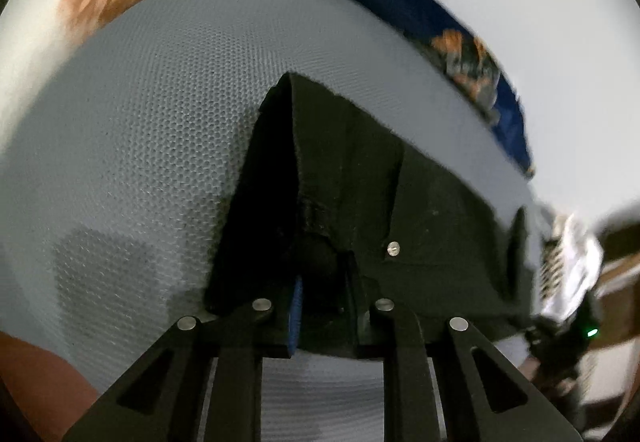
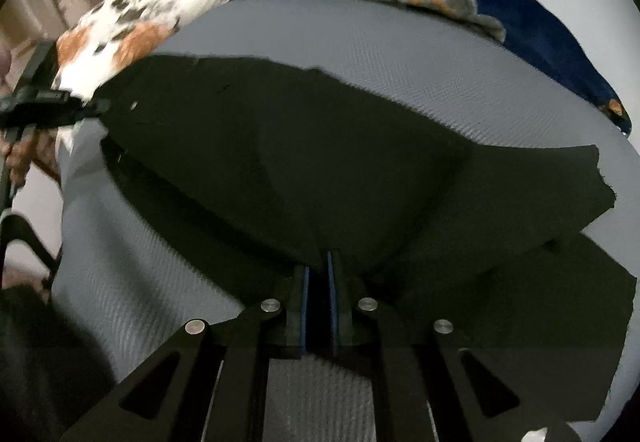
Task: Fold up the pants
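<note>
Item: black fabric pants [image 2: 280, 162], pinched in both of your grippers over a grey honeycomb-textured mattress [image 1: 140, 122].

Your left gripper [image 1: 324, 306] has its jaws drawn nearly together on a bunched waistband end of the pants, a silver rivet showing just right of the jaws; cloth fills the gap between the blue pads. Your right gripper [image 2: 318, 282] is closed to a thin slit on a fold of the same pants, which spread ahead of the jaws and off to both sides, the far edge raised. Beyond the jaws, along the mattress's far rim: a navy blanket with orange patches [image 2: 540, 26] and a white pillow with orange and dark blotches [image 2: 132, 30].
</note>
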A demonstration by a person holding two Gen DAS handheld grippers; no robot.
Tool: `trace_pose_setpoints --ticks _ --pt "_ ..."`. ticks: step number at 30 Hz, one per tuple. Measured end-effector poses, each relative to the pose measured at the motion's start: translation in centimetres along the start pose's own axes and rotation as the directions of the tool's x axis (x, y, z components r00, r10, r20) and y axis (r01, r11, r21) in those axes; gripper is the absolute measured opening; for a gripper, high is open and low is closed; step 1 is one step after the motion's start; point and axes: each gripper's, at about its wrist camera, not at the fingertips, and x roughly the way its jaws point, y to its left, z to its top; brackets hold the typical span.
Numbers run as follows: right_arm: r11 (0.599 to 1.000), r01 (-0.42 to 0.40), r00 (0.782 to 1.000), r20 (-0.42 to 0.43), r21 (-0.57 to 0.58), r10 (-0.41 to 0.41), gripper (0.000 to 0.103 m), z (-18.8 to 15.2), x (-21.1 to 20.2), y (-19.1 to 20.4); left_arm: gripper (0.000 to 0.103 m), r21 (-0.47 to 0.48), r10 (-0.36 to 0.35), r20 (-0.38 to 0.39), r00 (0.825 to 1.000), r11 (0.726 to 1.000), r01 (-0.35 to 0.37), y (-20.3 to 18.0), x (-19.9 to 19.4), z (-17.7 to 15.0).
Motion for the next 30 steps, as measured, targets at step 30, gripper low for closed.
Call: trace_pose_setpoints --ticks 30 --pt "0.985 -0.110 0.989 -0.085 0.131 0.121 0.013 -1.0 3.7 -1.9 0.043 0.350 0.290 0.158 0.944 0.877 -0.328 -5.3 -4.0 -2.4"
